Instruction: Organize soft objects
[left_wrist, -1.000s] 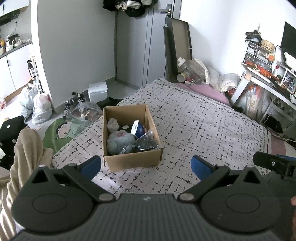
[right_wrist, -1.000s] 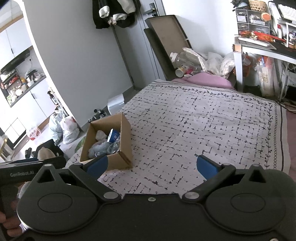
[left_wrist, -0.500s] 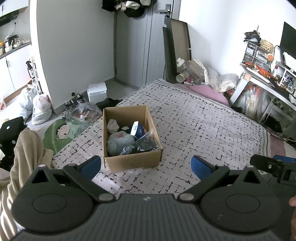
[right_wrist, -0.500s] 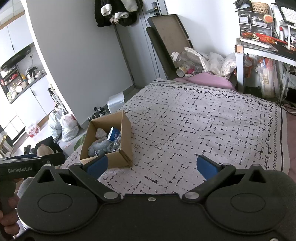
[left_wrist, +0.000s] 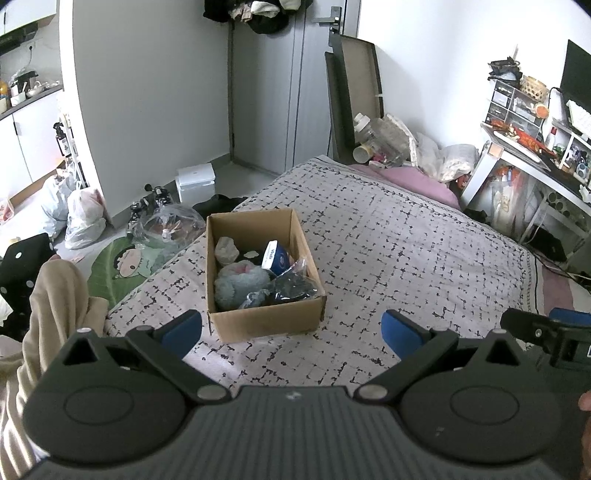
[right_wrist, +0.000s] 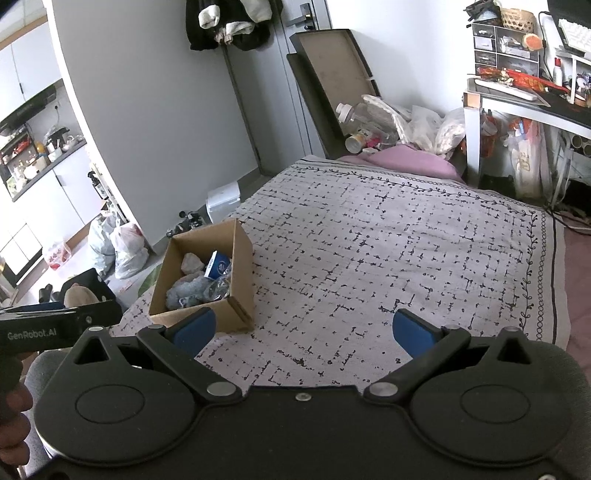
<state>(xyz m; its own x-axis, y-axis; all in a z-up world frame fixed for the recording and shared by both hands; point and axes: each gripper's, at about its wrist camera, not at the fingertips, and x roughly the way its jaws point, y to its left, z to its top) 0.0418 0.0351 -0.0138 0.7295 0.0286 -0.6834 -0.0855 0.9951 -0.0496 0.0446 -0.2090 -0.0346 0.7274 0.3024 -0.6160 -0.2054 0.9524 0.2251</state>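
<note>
I hold my left gripper (left_wrist: 291, 328) and right gripper (right_wrist: 302, 330) wide apart, both empty, above the patterned bedspread (left_wrist: 388, 251). The soft objects (left_wrist: 240, 282) sit gathered inside the cardboard box (left_wrist: 266, 321), seemingly already sorted.

The left wrist view looks forward and down from above the near edge of the bed (left_wrist: 388, 236), with the cardboard box (left_wrist: 264, 321) close at 12 o'clock. The right wrist view sits further right and back, placing the same box (right_wrist: 236, 314) at 10 o'clock. Both share the bed (right_wrist: 388, 251), box and far door (right_wrist: 266, 74).
</note>
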